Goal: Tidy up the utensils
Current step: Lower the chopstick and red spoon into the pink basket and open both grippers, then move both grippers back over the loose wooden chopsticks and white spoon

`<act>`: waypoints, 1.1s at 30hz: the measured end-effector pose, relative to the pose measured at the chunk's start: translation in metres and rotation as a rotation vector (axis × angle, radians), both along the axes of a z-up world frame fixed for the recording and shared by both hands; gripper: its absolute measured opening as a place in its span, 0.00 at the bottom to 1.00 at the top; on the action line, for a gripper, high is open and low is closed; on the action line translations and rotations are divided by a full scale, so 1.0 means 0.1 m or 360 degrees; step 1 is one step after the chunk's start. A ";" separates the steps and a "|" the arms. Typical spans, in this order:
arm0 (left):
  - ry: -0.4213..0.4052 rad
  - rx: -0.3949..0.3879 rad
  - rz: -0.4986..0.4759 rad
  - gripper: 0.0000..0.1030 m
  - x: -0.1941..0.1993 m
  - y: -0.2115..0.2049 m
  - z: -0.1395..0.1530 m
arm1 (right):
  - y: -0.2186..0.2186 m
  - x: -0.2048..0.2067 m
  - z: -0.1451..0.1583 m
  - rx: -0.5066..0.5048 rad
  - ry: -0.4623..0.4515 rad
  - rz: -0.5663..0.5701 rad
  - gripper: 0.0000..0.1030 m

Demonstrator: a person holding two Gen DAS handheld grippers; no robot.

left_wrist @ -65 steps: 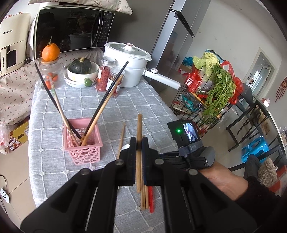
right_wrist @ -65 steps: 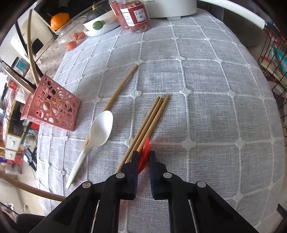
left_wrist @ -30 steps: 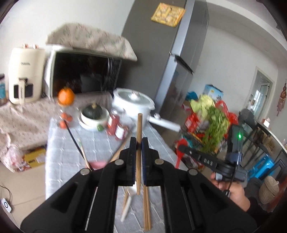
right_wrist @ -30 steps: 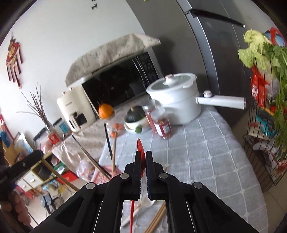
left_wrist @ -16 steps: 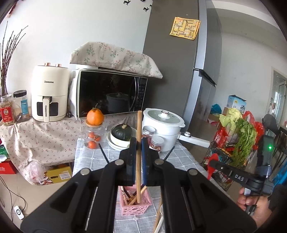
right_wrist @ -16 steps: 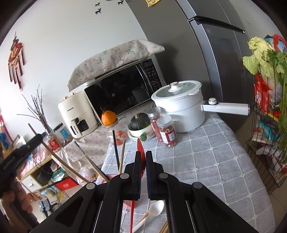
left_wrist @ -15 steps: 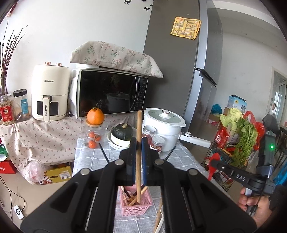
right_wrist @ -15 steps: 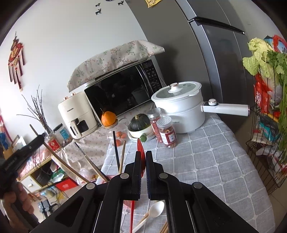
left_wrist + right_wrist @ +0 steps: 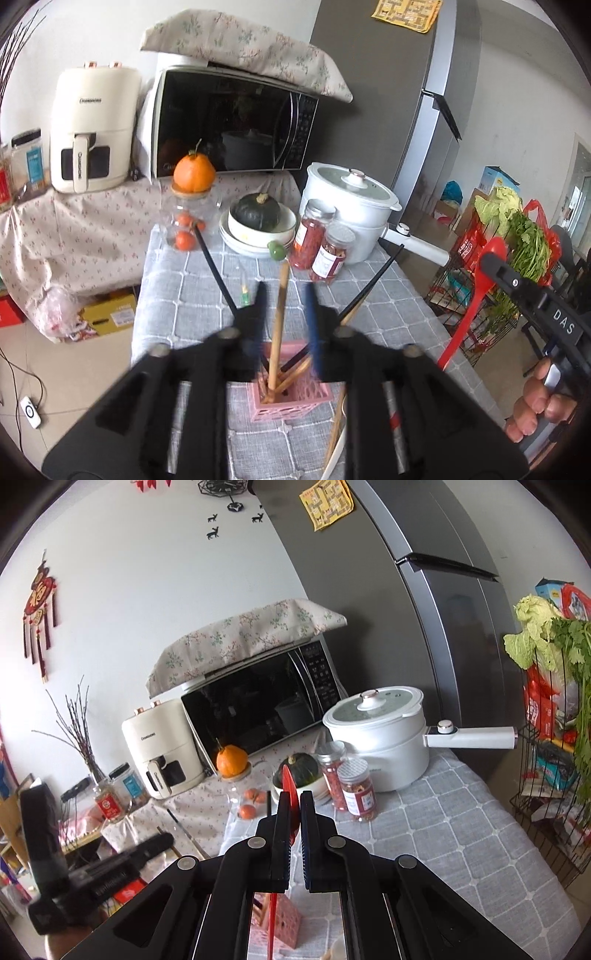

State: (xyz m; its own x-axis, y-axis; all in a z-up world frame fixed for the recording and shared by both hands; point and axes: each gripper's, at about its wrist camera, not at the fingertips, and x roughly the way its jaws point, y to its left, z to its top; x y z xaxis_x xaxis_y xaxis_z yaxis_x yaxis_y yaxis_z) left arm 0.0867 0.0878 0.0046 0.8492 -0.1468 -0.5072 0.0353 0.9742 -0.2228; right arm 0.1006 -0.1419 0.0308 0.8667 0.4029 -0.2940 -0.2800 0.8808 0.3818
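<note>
A pink perforated basket (image 9: 291,397) stands on the grey checked tablecloth and holds several chopsticks. My left gripper (image 9: 285,293) is open right above it. A wooden chopstick (image 9: 277,325) stands in the basket between the spread jaws, touching neither. My right gripper (image 9: 291,801) is shut on a red spoon (image 9: 289,786), held upright with its handle hanging down over the basket (image 9: 284,923). The red spoon also shows in the left wrist view (image 9: 476,295). More wooden chopsticks (image 9: 338,424) and a white spoon (image 9: 338,461) lie on the cloth right of the basket.
At the table's far end stand a white pot (image 9: 349,218) with a long handle, two spice jars (image 9: 321,243), a bowl with a dark squash (image 9: 258,218) and a jar topped by an orange (image 9: 194,173). A wire rack of vegetables (image 9: 513,236) stands off the table's right edge.
My left gripper has opened and let go of the wooden chopstick, which now stands in the basket. The right gripper still holds the red spoon and has come closer over the basket.
</note>
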 end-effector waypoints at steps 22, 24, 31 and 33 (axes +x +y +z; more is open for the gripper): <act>0.0520 0.0057 0.0137 0.99 -0.34 0.43 -0.48 | 0.75 0.23 -0.12 -0.0150 -0.0138 -0.0328 0.04; 0.0518 0.0058 0.0134 0.99 -0.35 0.44 -0.49 | 0.79 0.25 -0.17 -0.0168 -0.0129 -0.0354 0.04; 0.0506 0.0024 0.0153 0.99 -0.34 0.47 -0.52 | 0.85 0.32 -0.32 -0.0165 -0.0037 -0.0277 0.10; 0.0506 0.0022 0.0152 0.99 -0.35 0.46 -0.54 | 0.81 0.30 -0.30 -0.0142 -0.0024 -0.0232 0.28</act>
